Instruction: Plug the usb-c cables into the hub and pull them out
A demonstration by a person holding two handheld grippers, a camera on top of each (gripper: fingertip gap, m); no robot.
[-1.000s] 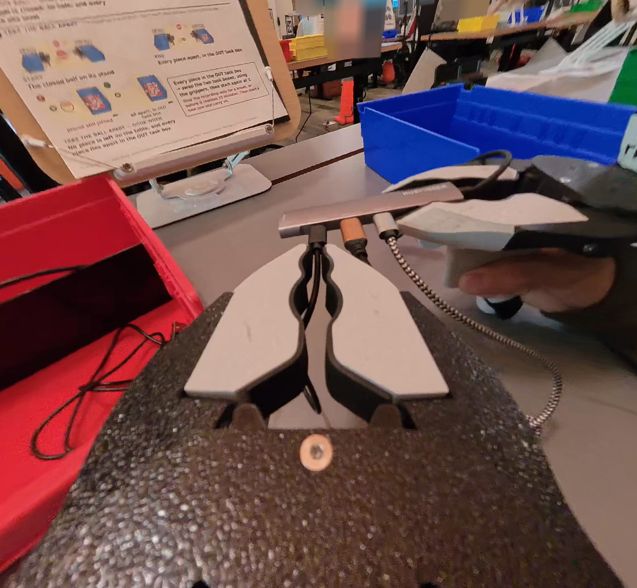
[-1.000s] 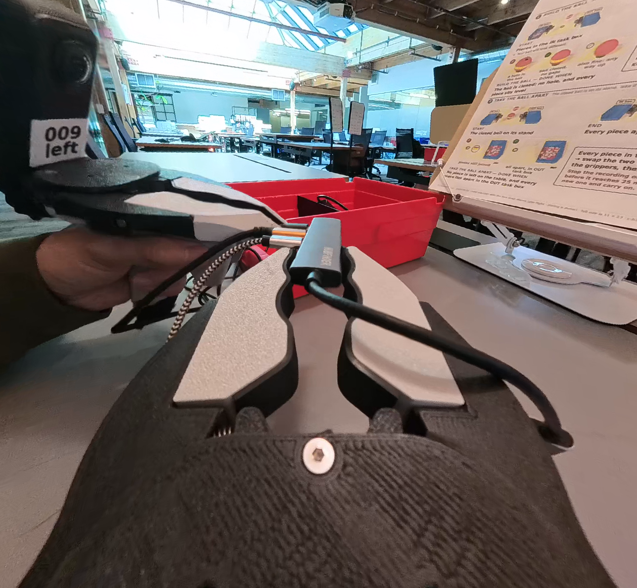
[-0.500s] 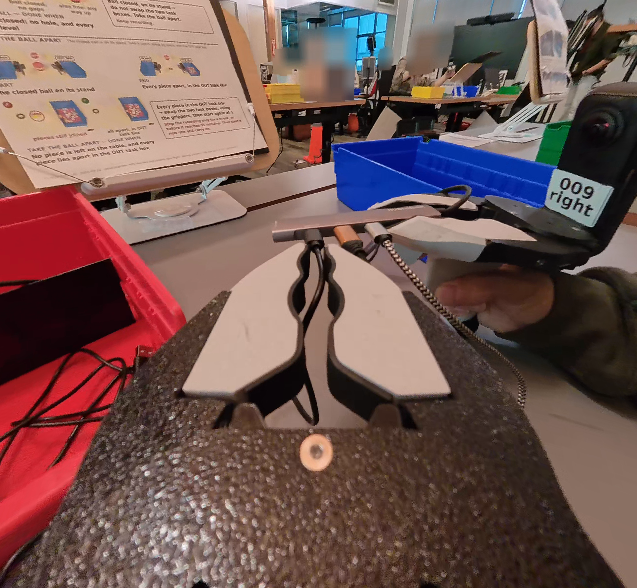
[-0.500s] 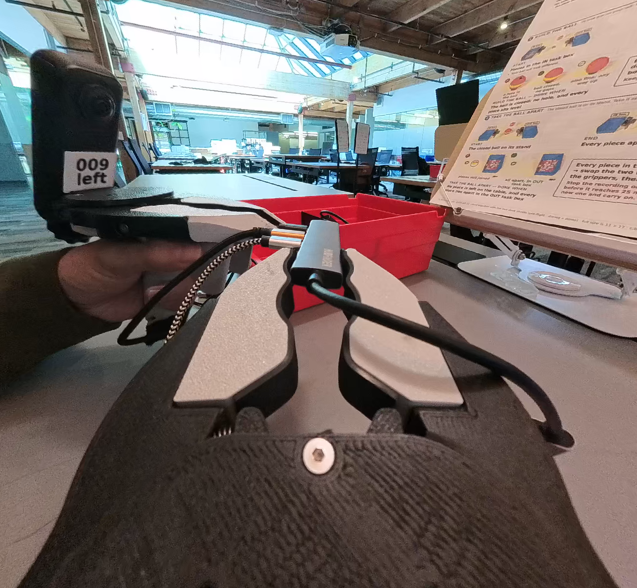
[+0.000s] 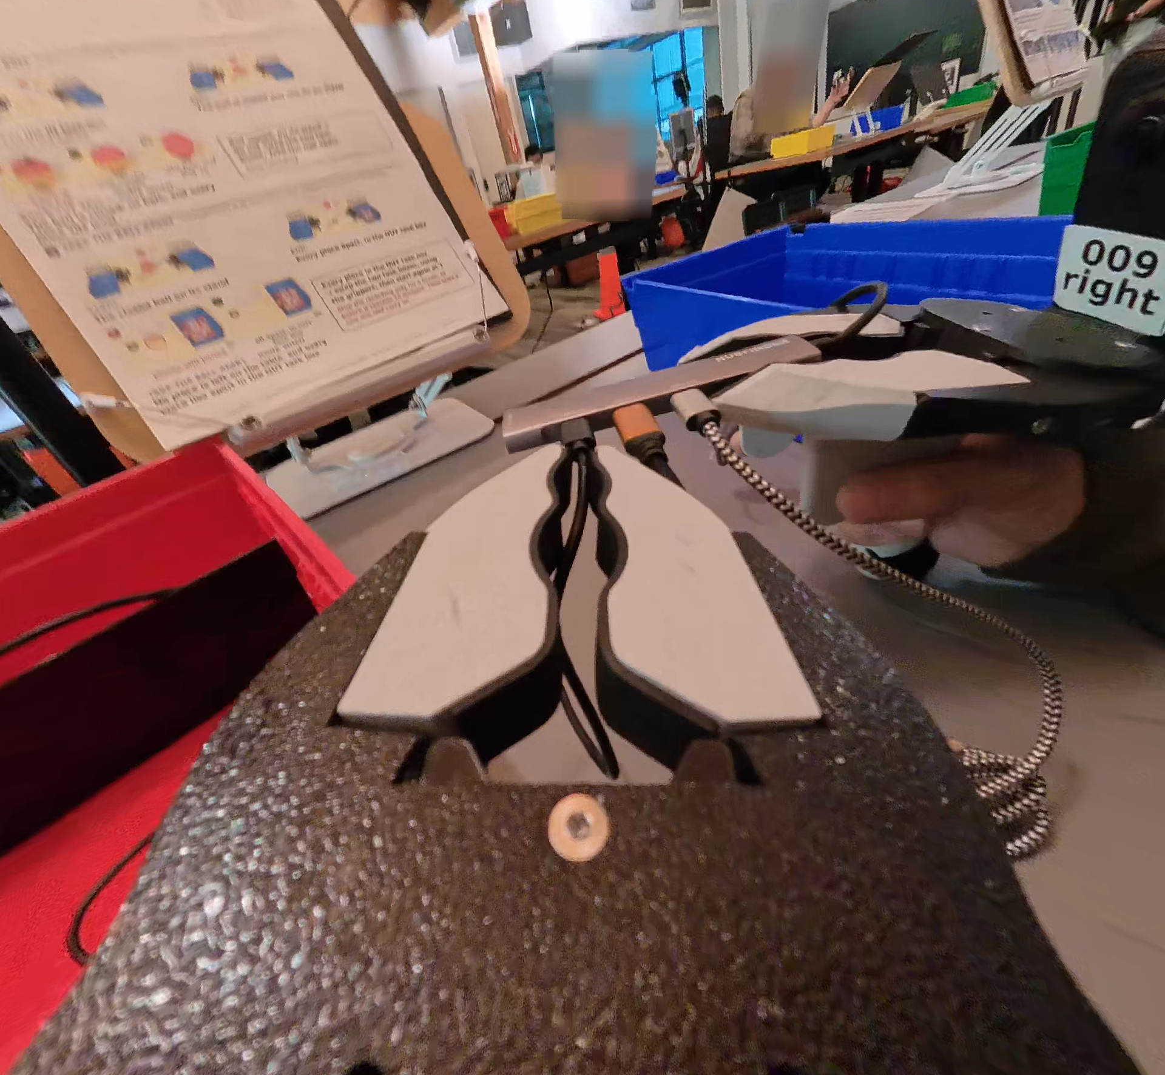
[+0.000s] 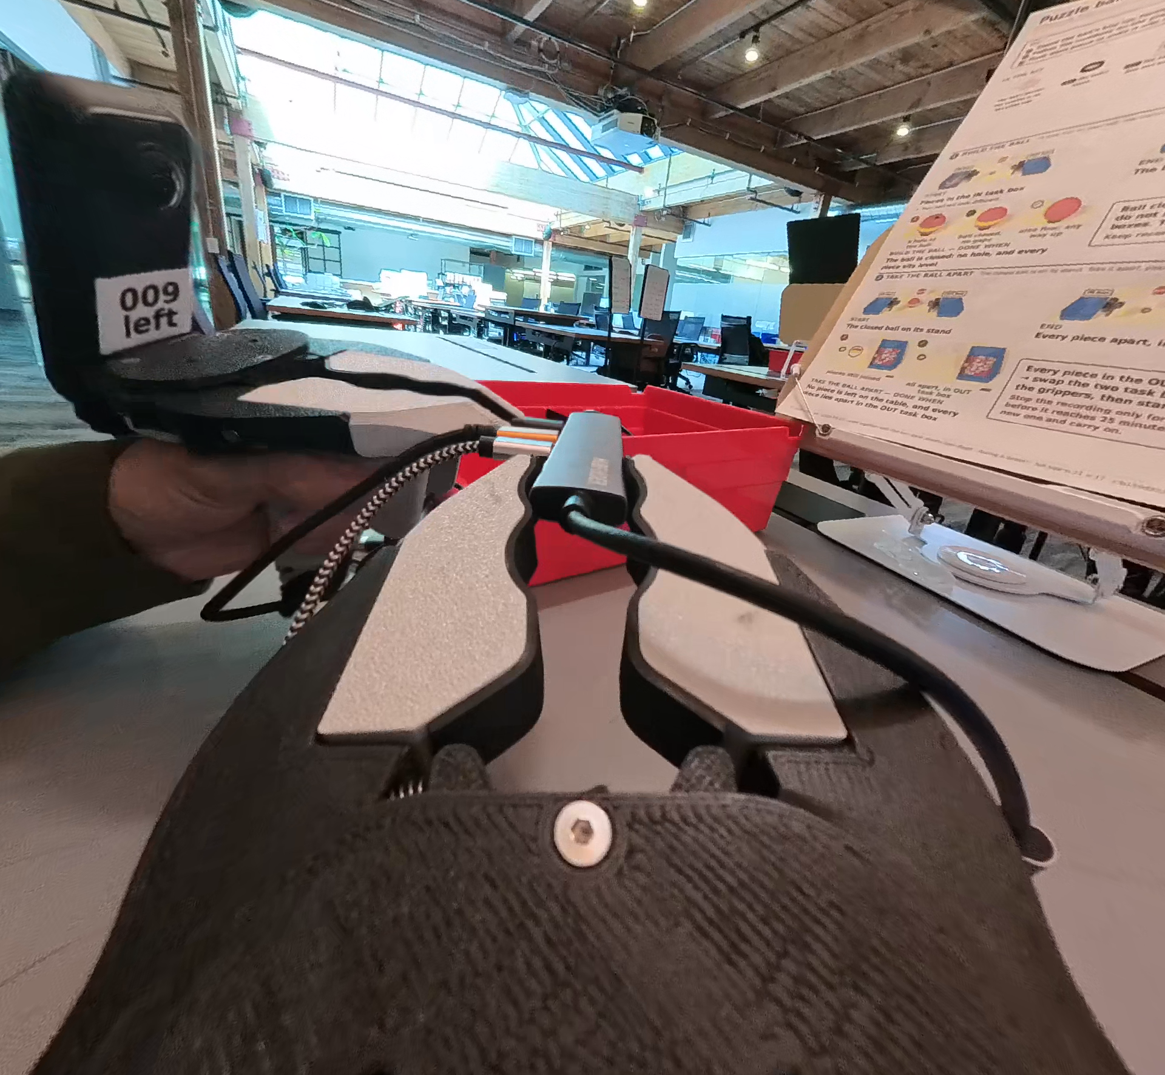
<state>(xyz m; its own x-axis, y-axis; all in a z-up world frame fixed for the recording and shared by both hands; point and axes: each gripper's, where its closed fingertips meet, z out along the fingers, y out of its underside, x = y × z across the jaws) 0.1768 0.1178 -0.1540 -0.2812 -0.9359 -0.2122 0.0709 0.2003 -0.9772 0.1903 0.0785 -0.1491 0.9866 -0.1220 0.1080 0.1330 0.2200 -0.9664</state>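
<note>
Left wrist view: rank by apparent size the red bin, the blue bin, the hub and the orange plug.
1. Red bin, though nearness inflates it
2. Blue bin
3. Hub
4. Orange plug

**Counter and its load**

The grey counter (image 5: 1065,685) carries a red bin (image 5: 157,515) at left, a blue bin (image 5: 712,307) farther back, a sign stand's pale base (image 6: 983,597), and coiled braided cable (image 5: 1015,792) lying at right.

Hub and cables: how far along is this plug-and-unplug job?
Done: three plugs sit in the hub, black, orange and braided. In hand: the right gripper clamps the hub; the left gripper is shut on the black cable just behind its plug. Left: all three cables remain to be pulled out.
</note>
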